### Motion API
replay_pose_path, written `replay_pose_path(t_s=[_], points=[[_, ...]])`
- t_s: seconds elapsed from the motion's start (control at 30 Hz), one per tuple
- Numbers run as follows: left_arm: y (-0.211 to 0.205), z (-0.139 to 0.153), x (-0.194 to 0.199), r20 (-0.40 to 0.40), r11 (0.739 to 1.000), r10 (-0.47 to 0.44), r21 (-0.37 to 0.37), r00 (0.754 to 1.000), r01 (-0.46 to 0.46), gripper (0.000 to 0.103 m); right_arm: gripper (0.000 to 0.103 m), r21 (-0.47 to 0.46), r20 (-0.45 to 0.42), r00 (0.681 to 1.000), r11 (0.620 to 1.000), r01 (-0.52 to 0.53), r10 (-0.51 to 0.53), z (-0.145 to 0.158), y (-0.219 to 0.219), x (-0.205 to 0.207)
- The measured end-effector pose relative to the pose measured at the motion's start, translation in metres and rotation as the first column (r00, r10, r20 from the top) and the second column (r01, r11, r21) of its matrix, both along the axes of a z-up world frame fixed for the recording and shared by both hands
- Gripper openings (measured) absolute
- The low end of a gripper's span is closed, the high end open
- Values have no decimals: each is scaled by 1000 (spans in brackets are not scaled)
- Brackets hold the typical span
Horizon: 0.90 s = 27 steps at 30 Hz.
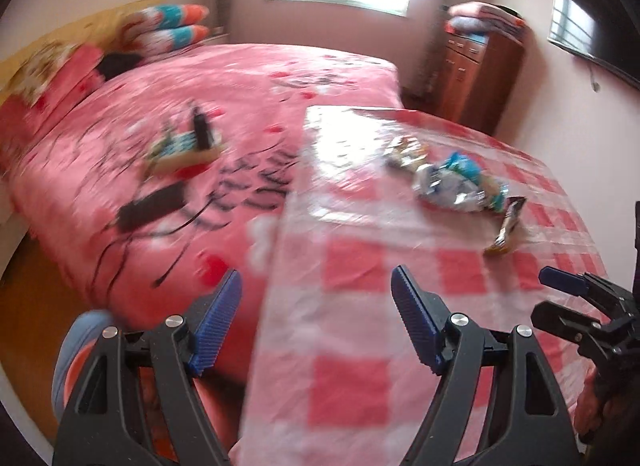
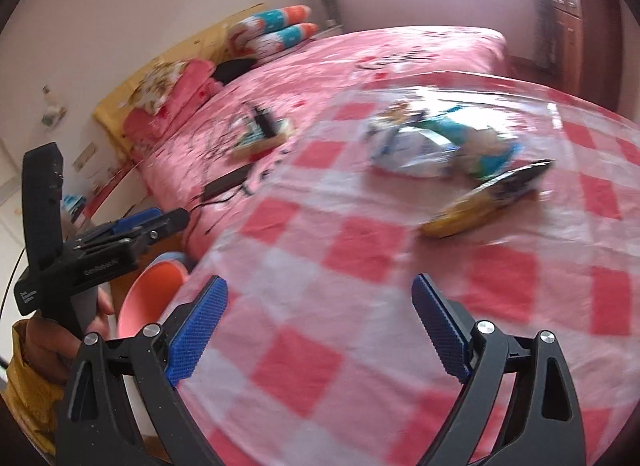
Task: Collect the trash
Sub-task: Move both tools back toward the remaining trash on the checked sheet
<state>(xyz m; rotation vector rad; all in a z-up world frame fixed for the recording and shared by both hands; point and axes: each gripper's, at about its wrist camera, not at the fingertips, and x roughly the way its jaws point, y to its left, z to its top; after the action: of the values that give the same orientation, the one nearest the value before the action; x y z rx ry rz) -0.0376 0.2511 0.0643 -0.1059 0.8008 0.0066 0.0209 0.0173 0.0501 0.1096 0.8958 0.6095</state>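
Red-and-white checked tablecloth [image 1: 400, 306], pink patterned bedspread [image 1: 160, 113], blue-and-silver wrappers [image 1: 456, 181].

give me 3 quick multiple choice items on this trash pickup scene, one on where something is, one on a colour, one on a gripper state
1. Where do the crumpled wrappers lie?
A. on the checked tablecloth
B. on the bed
C. on the wooden cabinet

2. What colour are the pads on the gripper fingers?
A. red
B. blue
C. green

3. What state is the right gripper in?
A. shut on a wrapper
B. shut with nothing held
C. open with nothing between its fingers

Answers:
1. A, the wrappers sit on the pink and white checked tablecloth, with the bed beside the table.
2. B, the ribbed pads show blue in both wrist views.
3. C, its fingers stand wide apart with only tablecloth seen between them.
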Motion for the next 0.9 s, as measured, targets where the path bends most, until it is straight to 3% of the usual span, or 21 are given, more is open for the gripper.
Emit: replay_pose_path(t_s=[0.4, 0.6, 0.9], points=[[-68, -5, 134, -11, 982, -191, -12, 982, 190, 77, 92, 9, -37, 988, 989, 150, -150, 2, -75, 107], [-83, -21, 193, -52, 965, -260, -56, 964, 257, 77, 92, 15, -35, 986, 987, 161, -161, -1, -78, 140], [-92, -50, 240, -123, 957, -290, -62, 949, 284, 77, 92, -6, -28, 993, 993, 118, -118, -7, -60, 170]])
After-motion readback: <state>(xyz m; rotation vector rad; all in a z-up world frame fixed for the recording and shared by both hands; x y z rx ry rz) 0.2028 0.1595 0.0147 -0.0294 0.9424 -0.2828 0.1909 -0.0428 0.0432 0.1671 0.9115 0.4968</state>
